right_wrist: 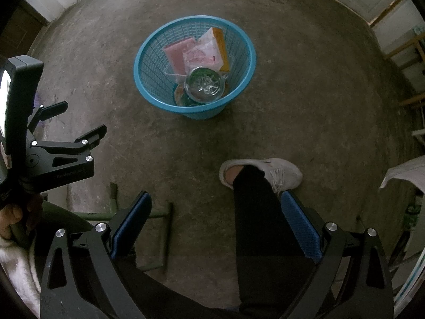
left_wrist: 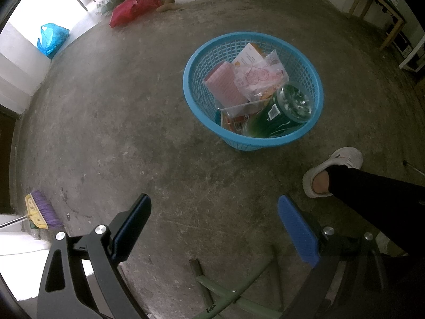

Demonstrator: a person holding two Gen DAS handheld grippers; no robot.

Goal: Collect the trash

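Two claws, and both of them hang empty with fingers spread wide: the left claw [left_wrist: 213, 228] over bare concrete floor [left_wrist: 132, 122], the right claw [right_wrist: 215, 226] above the person's black-trousered leg [right_wrist: 255, 212] and pale sneaker [right_wrist: 276, 172]. The trash sits in the blue plastic basket [left_wrist: 202, 53], standing upright on the floor ahead of both cameras, well apart from either claw. Inside it lies a green bottle [left_wrist: 279, 114] on its side with the base facing up towards the rim, a pink flat pack [left_wrist: 224, 85], a white wrapper with a heart print [left_wrist: 257, 75], an orange-edged carton [right_wrist: 221, 45] and some clear plastic packaging underneath. Looks like the collecting is largely done, since the floor around the basket shows no loose litter in either view. Off by the far wall there's a red bag [left_wrist: 132, 9] and a blue bag [left_wrist: 51, 38], and a purple-bristled broom [left_wrist: 43, 210] stands at the left edge; whether the bags count as trash, I cannot tell. If anything remains, it lies out there.
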